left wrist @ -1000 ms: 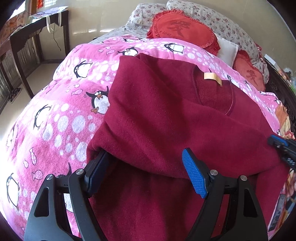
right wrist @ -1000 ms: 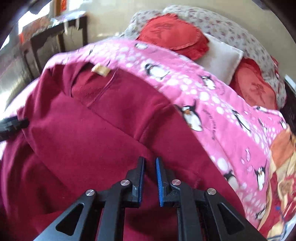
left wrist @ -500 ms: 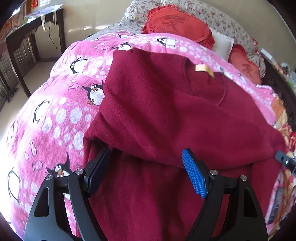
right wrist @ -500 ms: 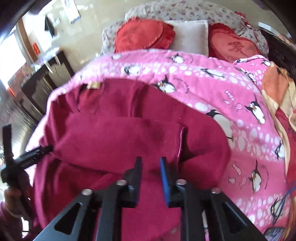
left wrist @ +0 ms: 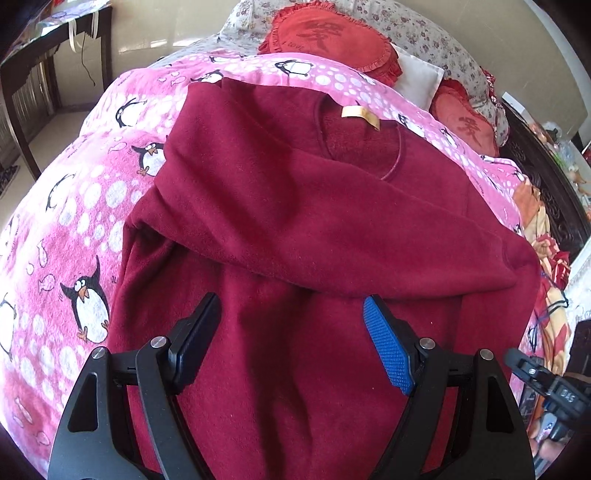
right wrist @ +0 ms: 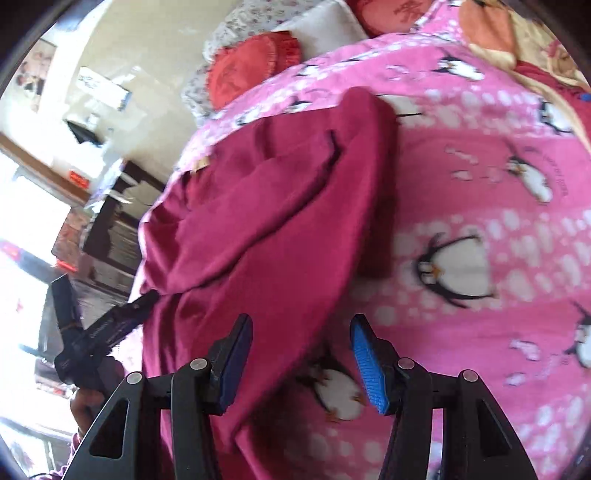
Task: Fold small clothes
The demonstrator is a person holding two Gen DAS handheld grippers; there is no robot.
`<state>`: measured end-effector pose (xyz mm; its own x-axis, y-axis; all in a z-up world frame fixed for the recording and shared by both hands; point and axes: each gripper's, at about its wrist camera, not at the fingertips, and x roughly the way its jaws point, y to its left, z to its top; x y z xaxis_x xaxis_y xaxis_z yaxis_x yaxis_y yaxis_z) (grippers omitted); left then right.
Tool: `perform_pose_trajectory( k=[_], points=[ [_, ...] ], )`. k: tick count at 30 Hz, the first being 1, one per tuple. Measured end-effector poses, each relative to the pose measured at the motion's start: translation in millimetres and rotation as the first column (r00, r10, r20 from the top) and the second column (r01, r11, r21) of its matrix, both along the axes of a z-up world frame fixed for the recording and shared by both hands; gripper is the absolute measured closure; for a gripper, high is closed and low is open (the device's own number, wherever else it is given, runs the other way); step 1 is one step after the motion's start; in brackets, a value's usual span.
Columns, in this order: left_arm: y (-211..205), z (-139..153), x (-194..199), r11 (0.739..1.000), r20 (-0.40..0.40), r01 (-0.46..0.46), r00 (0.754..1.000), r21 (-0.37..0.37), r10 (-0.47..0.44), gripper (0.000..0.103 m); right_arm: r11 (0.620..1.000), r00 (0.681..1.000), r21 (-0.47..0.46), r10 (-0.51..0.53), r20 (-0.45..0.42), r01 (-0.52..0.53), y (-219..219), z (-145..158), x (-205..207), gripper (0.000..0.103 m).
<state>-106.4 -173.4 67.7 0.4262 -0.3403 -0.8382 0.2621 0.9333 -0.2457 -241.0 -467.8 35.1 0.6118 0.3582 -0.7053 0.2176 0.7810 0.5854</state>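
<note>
A dark red fleece sweater [left wrist: 295, 206] lies on a pink penguin blanket [left wrist: 74, 206], collar and tan label [left wrist: 360, 115] at the far end. One sleeve lies folded across its chest. My left gripper [left wrist: 291, 332] is open and empty above the sweater's lower body. In the right wrist view the sweater [right wrist: 266, 229] lies left of centre, with its right edge running between my fingers. My right gripper [right wrist: 301, 354] is open and empty above that edge. The left gripper [right wrist: 107, 328] shows at the far left.
Red round cushions [left wrist: 328, 40] and floral pillows [left wrist: 424, 33] lie at the head of the bed. A dark wooden table [left wrist: 48, 48] stands at the far left by the wall. An orange patterned cloth [left wrist: 543, 236] lies at the bed's right edge.
My right gripper has opened, let go of the sleeve and swung back to the sweater's right edge. My left gripper stayed open and pulled back a little toward the hem.
</note>
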Motion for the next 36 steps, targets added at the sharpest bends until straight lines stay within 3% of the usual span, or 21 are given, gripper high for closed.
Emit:
perform_pose_trajectory(
  k=[1, 3, 4, 11, 14, 19, 21, 22, 25, 27, 28, 29, 30, 31, 32, 36],
  points=[
    [-1.0, 1.3, -1.8, 1.000, 0.005, 0.005, 1.000, 0.006, -0.005, 0.024, 1.000, 1.000, 0.001, 0.014, -0.007, -0.014, 4.7, -3.8, 3.4, 0.065],
    [0.3, 4.2, -4.4, 1.000, 0.013, 0.010, 1.000, 0.013, -0.010, 0.024, 0.999, 0.999, -0.004, 0.034, -0.004, -0.034, 10.4, -7.2, 5.8, 0.095],
    [2.4, 5.3, -5.2, 1.000, 0.018, 0.008, 1.000, 0.015, -0.009, 0.024, 1.000, 1.000, -0.014, 0.026, 0.013, -0.026, 9.1, -3.8, 3.3, 0.097],
    [24.5, 3.4, 0.8, 0.997, 0.004, -0.075, 0.997, -0.018, 0.075, 0.024, 0.991, 0.981, -0.079, -0.094, 0.171, 0.109, -43.4, 57.7, -32.0, 0.102],
    [29.0, 1.6, 3.5, 0.994, -0.018, -0.098, 0.995, -0.046, 0.098, 0.024, 0.991, 0.982, -0.080, -0.093, 0.164, 0.107, -58.9, 71.5, -36.5, 0.102],
    [26.5, 1.5, 0.0, 0.997, -0.012, -0.074, 0.997, -0.038, 0.074, 0.024, 0.999, 0.999, -0.039, -0.021, 0.050, 0.023, -35.0, 42.6, -29.2, 0.093],
    [24.9, 0.0, -0.8, 0.997, -0.020, -0.064, 0.998, -0.031, 0.064, 0.024, 0.999, 0.999, 0.008, -0.032, 0.016, 0.032, -25.0, 21.9, -27.3, 0.071],
    [23.9, -0.5, -1.0, 0.998, -0.023, -0.060, 0.998, -0.029, 0.060, 0.024, 0.998, 0.999, 0.038, -0.040, 0.003, 0.040, -20.1, 12.5, -26.0, 0.065],
    [22.2, 0.3, -2.5, 0.998, -0.016, -0.054, 0.998, -0.019, 0.054, 0.024, 0.992, 1.000, 0.127, -0.023, 0.002, 0.022, -2.0, -7.3, -18.2, 0.062],
    [21.4, 1.4, -3.1, 0.998, -0.008, -0.054, 0.999, -0.015, 0.054, 0.024, 0.994, 1.000, 0.112, 0.008, 0.015, -0.010, 13.0, -12.2, -9.6, 0.062],
    [20.8, 1.4, -3.2, 0.998, -0.008, -0.053, 0.999, -0.017, 0.053, 0.024, 0.995, 1.000, 0.096, 0.026, 0.017, -0.028, 19.7, -13.6, -4.9, 0.062],
    [20.1, 1.1, -3.4, 0.999, -0.010, -0.051, 0.999, -0.018, 0.051, 0.024, 0.996, 0.999, 0.083, 0.042, 0.021, -0.043, 23.9, -13.4, -1.2, 0.070],
    [19.8, 1.0, -3.6, 0.999, -0.012, -0.048, 0.999, -0.020, 0.048, 0.024, 0.996, 0.998, 0.069, 0.052, 0.030, -0.054, 26.4, -11.4, 0.9, 0.086],
    [19.4, 0.9, -3.9, 0.999, -0.013, -0.046, 0.999, -0.020, 0.046, 0.024, 0.998, 0.998, 0.050, 0.046, 0.053, -0.048, 26.4, -5.5, 1.0, 0.095],
    [19.8, 1.1, -4.1, 0.999, -0.012, -0.044, 0.999, -0.020, 0.044, 0.024, 0.998, 0.996, 0.046, 0.043, 0.073, -0.046, 23.8, 0.5, -0.7, 0.099],
    [24.4, 0.3, -1.3, 0.998, -0.011, -0.050, 0.999, -0.022, 0.050, 0.024, 1.000, 0.984, -0.001, 0.013, 0.179, -0.013, 1.5, 46.0, -13.7, 0.099]
  ],
)
